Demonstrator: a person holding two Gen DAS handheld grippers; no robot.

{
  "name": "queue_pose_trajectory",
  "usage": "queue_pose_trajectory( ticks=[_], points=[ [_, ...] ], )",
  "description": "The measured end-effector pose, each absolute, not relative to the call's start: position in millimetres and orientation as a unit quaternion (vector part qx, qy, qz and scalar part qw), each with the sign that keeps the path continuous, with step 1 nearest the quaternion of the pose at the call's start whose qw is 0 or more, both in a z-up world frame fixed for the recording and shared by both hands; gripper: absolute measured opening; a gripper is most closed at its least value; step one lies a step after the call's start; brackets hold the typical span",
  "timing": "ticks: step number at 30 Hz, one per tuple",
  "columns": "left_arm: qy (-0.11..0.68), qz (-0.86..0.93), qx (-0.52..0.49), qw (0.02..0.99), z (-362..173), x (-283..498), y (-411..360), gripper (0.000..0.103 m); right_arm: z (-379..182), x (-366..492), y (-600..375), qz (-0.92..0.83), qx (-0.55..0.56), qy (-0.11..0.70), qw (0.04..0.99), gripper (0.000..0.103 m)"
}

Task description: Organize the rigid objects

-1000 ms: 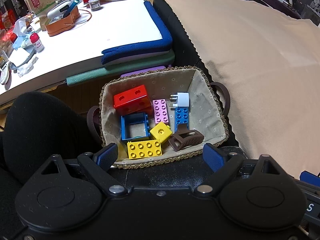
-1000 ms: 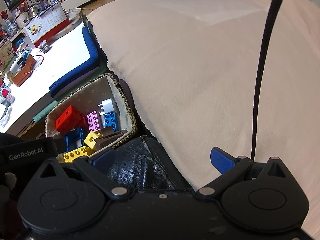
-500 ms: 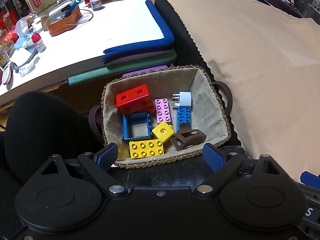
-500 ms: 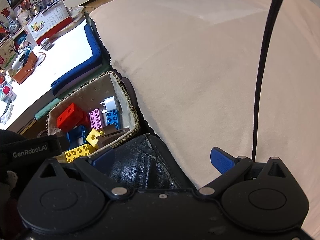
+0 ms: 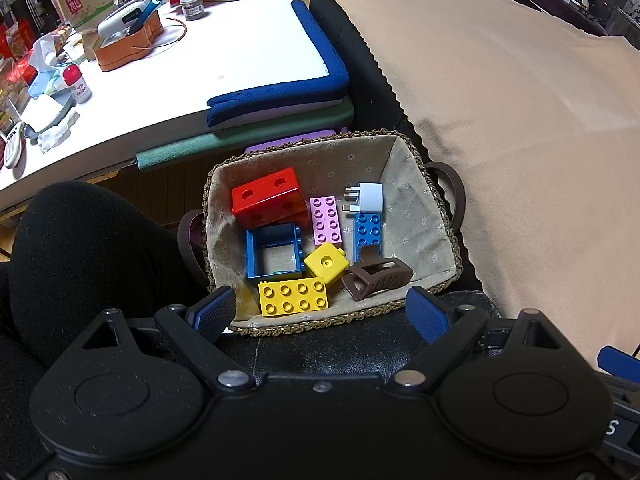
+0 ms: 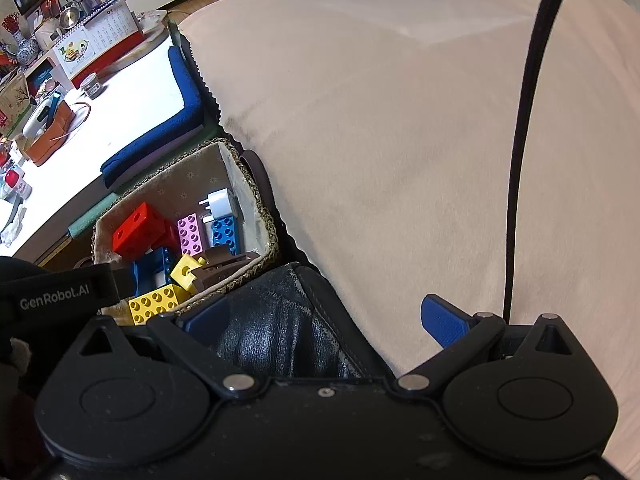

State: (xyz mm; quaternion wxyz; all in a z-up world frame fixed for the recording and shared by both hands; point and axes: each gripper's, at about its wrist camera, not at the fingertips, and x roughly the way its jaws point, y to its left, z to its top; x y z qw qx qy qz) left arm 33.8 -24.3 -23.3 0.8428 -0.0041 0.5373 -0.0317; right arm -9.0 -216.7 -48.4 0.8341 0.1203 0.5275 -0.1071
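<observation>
The yellow eight-stud brick (image 5: 293,296) is seen just ahead of the left gripper (image 5: 320,312), between its spread, empty jaws, long axis crosswise; the right gripper (image 6: 326,320), likewise spread, is farther off.

We note even indoor light, white tabletop (image 5: 224,60) overexposed, soft shadow on beige cloth (image 5: 432,136), strong fisheye bending at edges.

Blocks (image 5: 294,298) in basket (image 5: 432,204), apparently beside cloth (image 5: 520,128)

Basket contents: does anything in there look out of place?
Yes. Among the toy bricks in the basket lie a white plug adapter near the far right corner and a brown hair claw clip tipped against the near wall.
</observation>
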Motion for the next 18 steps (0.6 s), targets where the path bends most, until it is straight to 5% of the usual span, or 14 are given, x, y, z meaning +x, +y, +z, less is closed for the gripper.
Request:
queue_pose_trajectory(
  ticks=[18],
  points=[
    [0.538, -0.031, -0.003, 0.842, -23.8, 33.1, -23.5, 0.089, -49.6, -11.7, -215.6, -0.106, 0.121, 0.528, 0.834, 0.103]
  ],
)
